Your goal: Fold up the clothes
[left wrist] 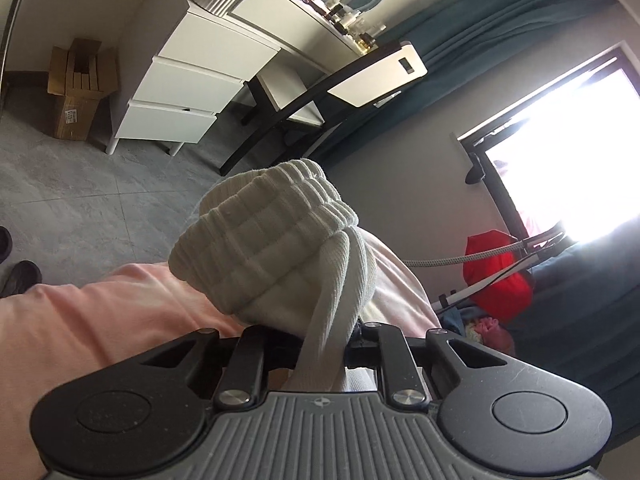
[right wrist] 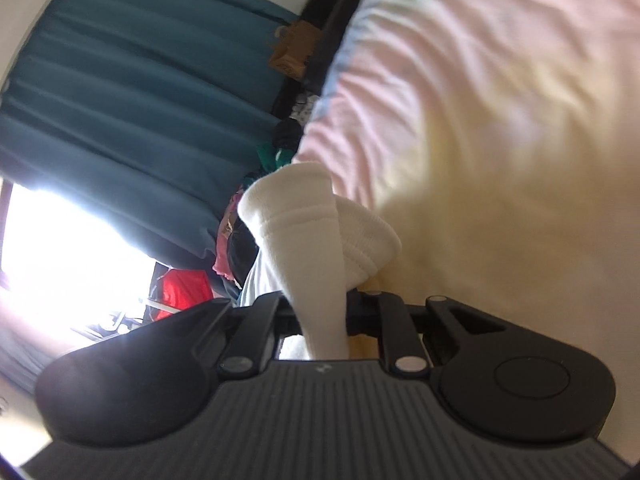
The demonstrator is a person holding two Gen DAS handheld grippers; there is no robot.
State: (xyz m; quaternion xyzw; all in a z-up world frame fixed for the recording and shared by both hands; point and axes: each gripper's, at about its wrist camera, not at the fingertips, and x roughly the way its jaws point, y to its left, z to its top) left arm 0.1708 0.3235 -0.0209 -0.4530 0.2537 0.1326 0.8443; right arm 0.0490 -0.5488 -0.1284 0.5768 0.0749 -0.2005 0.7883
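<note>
Grey tile floor (left wrist: pixel 80 184) w/ white drawers (left wrist: pixel 192 92).

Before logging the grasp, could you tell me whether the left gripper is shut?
Shut: the left gripper pinches the white ribbed cuff.

The left gripper (left wrist: pixel 326 334) and right gripper (right wrist: pixel 322 314) are showing black linkages, silver screws and ribbed grey housings.

A home bedroom: ahead and left of the tool stand white drawers (left wrist: pixel 188 80) under a cluttered dressing table (left wrist: pixel 320 20); teal curtains (right wrist: pixel 132 92) hang beside a bright window (left wrist: pixel 568 152) to the right.
</note>
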